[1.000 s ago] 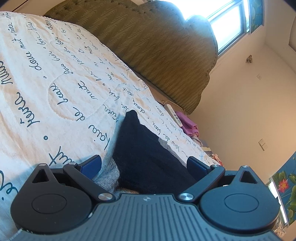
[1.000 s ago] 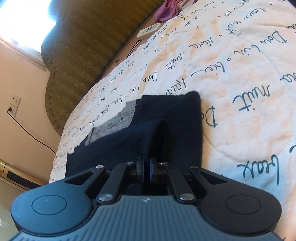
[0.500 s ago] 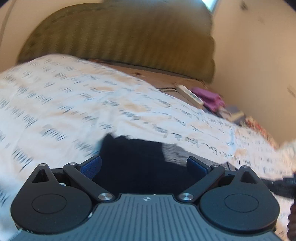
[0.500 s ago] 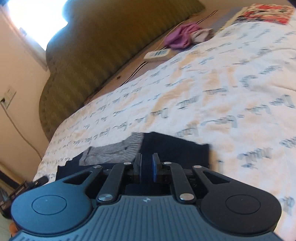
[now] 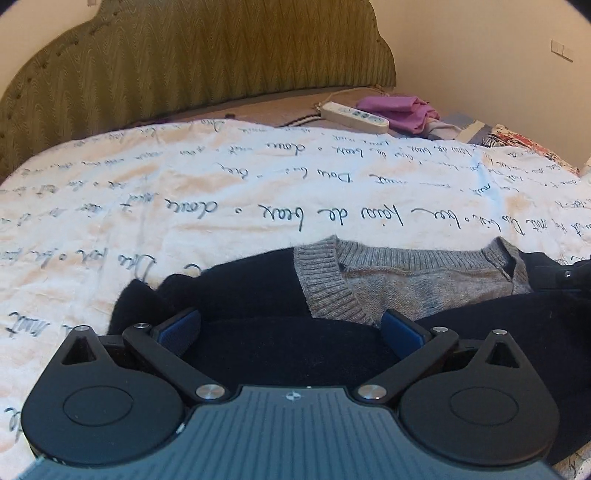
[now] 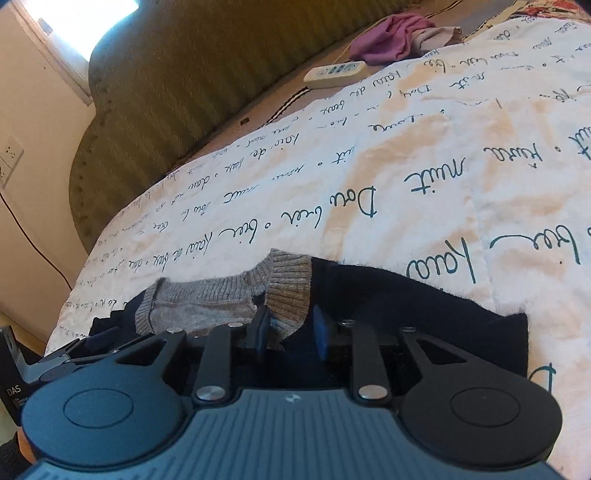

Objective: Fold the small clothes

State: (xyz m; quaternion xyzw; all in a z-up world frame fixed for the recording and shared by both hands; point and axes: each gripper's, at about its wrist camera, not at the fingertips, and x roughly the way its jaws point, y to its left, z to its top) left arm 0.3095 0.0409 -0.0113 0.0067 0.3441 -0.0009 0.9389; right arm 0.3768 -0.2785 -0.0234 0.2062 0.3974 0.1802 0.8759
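While the left wrist view looks across the bed, the left gripper (image 5: 290,326) hangs over a dark navy knit sweater (image 5: 266,295) with its blue-padded jaws spread wide and nothing pressed between them. A grey ribbed V-neck collar (image 5: 325,280) shows on the sweater's far side, its weave coarse against the fuzzy navy body. The garment lies flat on a cream quilt (image 5: 184,192) printed with looping dark script. Far off stands a scalloped olive headboard (image 5: 184,62), and to the far right a white power strip (image 5: 354,114) rests beside a crumpled purple cloth (image 5: 399,110).

From the right wrist view, the right gripper (image 6: 290,336) sits low on the same sweater (image 6: 424,310), its jaws opening, with a fold of the grey collar (image 6: 288,284) lying between the pads but no longer squeezed. Part of the other gripper's frame edges in at the near left. Beyond the quilt (image 6: 443,155) are the power strip (image 6: 334,74), the purple cloth (image 6: 384,35) and the headboard (image 6: 192,74).
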